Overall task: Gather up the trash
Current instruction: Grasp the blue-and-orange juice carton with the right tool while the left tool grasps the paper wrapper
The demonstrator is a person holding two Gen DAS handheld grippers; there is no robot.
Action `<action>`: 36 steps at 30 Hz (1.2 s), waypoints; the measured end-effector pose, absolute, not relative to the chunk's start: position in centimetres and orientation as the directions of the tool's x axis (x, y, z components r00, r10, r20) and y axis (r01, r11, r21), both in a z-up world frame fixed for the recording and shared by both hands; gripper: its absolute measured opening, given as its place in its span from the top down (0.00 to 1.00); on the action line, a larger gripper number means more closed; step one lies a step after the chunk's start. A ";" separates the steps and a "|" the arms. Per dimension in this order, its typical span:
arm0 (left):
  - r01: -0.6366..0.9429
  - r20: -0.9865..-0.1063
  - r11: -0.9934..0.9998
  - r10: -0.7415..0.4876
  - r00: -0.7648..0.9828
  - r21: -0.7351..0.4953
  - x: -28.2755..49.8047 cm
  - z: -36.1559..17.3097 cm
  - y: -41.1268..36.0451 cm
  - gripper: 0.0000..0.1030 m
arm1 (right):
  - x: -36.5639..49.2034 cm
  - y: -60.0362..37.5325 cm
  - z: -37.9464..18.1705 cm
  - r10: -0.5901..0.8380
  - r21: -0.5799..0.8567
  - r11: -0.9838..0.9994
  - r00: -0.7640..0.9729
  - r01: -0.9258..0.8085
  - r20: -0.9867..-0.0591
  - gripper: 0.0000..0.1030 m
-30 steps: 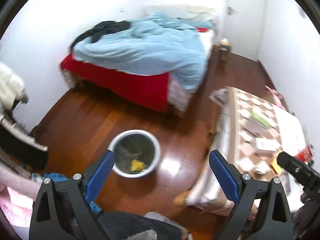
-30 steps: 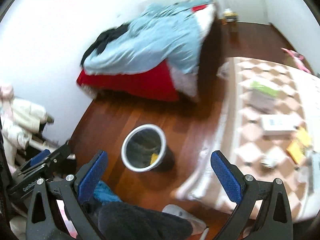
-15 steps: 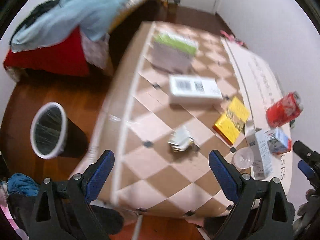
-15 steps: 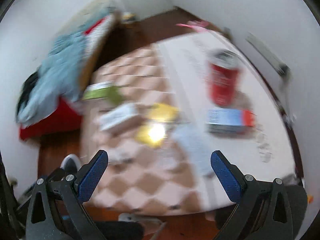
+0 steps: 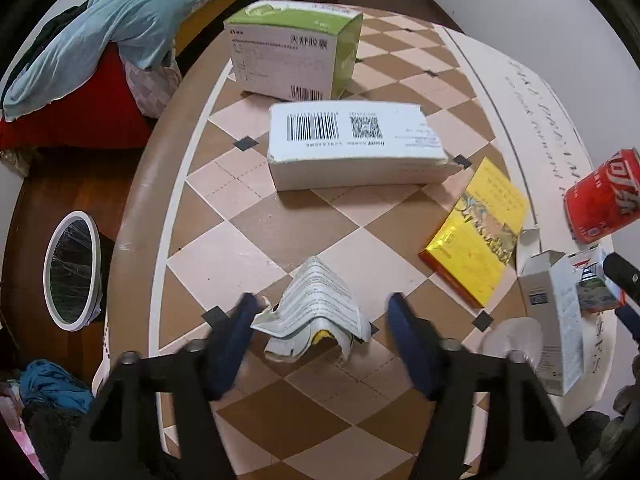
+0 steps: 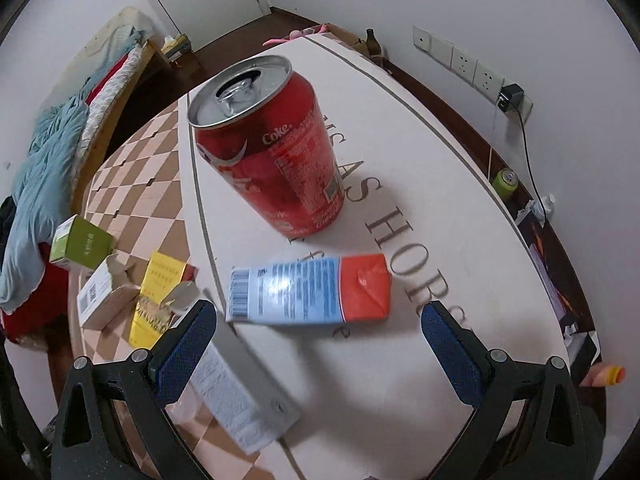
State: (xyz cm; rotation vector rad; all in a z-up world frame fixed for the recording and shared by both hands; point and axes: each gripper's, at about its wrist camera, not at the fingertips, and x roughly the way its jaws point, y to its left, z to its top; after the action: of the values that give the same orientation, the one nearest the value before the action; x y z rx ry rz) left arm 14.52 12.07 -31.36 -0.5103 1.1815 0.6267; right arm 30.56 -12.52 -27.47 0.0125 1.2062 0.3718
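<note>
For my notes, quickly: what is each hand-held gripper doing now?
Left hand-held gripper: jaws just closing around the crumpled paper, not yet gripping.
Right hand-held gripper: open, holding nothing.

Readable print on the trash and the surface
The red can [image 6: 272,152] reads "Coke"; the green box [image 5: 296,52] carries Chinese characters and a barcode; the surface [image 6: 400,240] shows large letters "HORS".

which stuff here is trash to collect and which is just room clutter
Job:
crumpled leaflet, between the closing left gripper pads, apparently untouched
red can
carton
yellow packet
white box
bin

Lying about:
blue blanket
wall sockets
</note>
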 end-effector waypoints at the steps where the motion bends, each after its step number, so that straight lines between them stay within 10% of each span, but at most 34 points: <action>1: -0.688 -0.953 0.724 0.181 0.244 -0.039 14.4 -31.5 12.1 0.53 | 30.8 -12.2 -27.7 0.284 0.200 0.939 0.304 -0.280 -0.909 0.00; 36: -0.672 -0.913 0.741 0.276 0.299 0.004 12.2 -28.1 12.7 0.62 | 31.2 -9.4 -28.4 0.218 0.094 0.931 0.332 -0.353 -0.918 0.07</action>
State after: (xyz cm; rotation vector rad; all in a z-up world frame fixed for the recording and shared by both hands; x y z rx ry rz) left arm 12.19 12.66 -28.12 -0.4199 1.0982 0.6539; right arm 31.22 -9.36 -28.39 -0.1303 1.1756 0.3747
